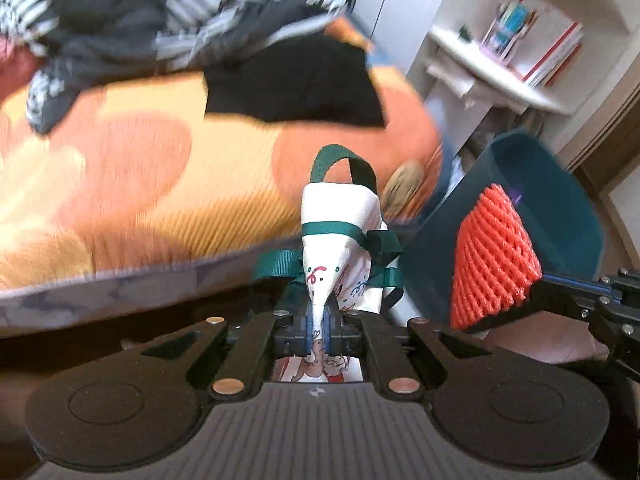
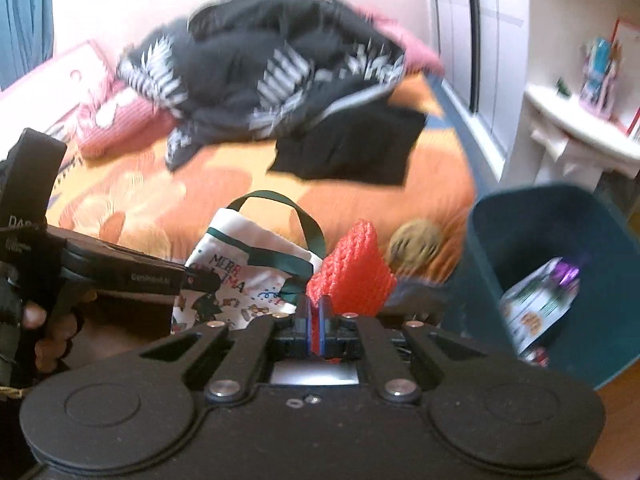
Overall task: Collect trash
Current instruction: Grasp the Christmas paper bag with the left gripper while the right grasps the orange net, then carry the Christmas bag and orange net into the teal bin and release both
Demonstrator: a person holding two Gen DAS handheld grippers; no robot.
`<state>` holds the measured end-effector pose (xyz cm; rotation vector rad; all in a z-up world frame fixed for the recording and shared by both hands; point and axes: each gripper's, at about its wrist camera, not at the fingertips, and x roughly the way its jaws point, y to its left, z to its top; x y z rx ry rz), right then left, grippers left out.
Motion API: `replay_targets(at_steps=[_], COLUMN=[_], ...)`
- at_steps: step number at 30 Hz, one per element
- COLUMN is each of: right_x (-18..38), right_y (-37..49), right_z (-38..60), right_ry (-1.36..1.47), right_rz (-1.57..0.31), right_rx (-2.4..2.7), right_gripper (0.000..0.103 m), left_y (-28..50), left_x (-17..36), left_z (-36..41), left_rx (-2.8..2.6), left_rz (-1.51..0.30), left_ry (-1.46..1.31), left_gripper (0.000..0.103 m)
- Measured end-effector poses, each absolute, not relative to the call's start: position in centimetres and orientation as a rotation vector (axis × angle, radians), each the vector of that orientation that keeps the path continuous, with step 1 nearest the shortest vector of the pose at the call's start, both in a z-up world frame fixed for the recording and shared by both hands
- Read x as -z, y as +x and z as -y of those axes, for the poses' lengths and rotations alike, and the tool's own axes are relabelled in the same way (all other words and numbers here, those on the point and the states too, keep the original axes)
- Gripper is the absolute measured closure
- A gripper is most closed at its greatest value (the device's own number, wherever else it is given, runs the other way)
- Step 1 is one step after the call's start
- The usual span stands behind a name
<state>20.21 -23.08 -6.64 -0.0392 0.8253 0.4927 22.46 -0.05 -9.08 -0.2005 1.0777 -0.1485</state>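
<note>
**Both grippers loaded beside the bin**

The left gripper (image 1: 318, 320) has its jaws pinched tight on a white gift bag (image 1: 340, 232) with green ribbon, just left of the teal bin (image 1: 560, 208). The right gripper (image 2: 316, 320) is clamped on red foam netting (image 2: 352, 268), nearer the bin's rim. A printed box (image 2: 540, 304) lies inside the bin.

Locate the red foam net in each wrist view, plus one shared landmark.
Left wrist: red foam net at right of centre, pinched by the right gripper, in front of the teal bin.
Right wrist: the net is at centre, just above the closed fingers, left of the bin.
Shared landmark: the black cloth on the orange bed.
</note>
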Motion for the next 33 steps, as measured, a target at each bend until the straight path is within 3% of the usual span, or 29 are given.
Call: replay_targets(at_steps=[9, 16, 22, 33], right_x=[1.3, 0.1, 1.7, 7.5], right_y=[19.8, 20.4, 21.5, 23.7], right_z=[28.0, 32.5, 36.6, 41.3], right_ry=[-0.035, -0.016, 0.007, 0.069], right_rz=[-0.674, -0.620, -0.636, -0.751], right_rx=[-0.422, -0.339, -0.265, -0.192], right_gripper=[0.099, 0.099, 0.099, 0.099], left_y=[23.8, 26.6, 29.0, 33.7], left_x=[-0.4, -4.6, -5.1, 0.3], left_z=[5.4, 11.9, 17.7, 26.1], left_rx=[0.210, 0.279, 0.332, 0.383], left_rz=[-0.903, -0.835, -0.847, -0.943], left_ry=[-0.137, -0.086, -0.053, 0.038], left_gripper=[0.098, 0.098, 0.098, 0.098])
